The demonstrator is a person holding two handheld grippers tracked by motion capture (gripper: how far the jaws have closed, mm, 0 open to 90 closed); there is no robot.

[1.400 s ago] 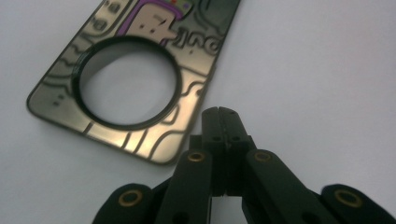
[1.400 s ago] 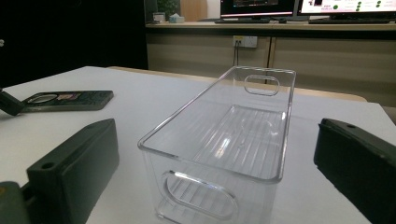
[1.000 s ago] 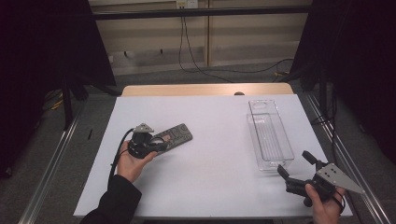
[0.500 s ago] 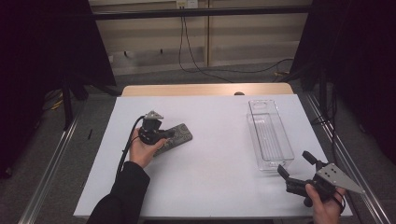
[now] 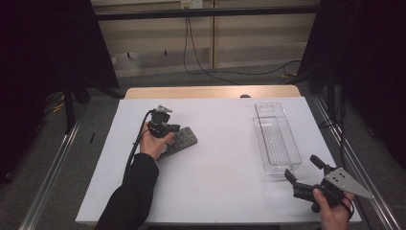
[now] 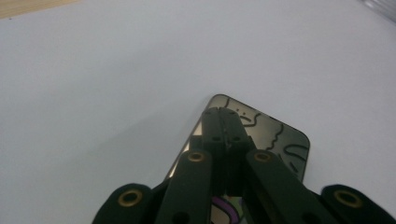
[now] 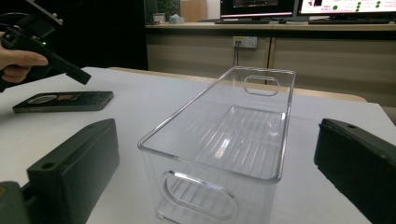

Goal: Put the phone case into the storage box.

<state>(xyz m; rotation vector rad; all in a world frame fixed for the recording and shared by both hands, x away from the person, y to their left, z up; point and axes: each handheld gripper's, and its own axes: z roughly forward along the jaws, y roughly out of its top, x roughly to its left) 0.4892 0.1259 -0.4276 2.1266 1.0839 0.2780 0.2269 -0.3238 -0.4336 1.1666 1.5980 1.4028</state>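
Now your left gripper hovers over the dark phone, its jaws pressed together with nothing between them, the tips above the phone's near-left part. That phone lies flat on the white table, left of centre, with its long axis running diagonally from near-left to far-right. Well apart, on the right side, stands the clear plastic bin, its long axis running near to far. Your right gripper sits at the bin's near end, jaws spread wide and empty, pointing at it.
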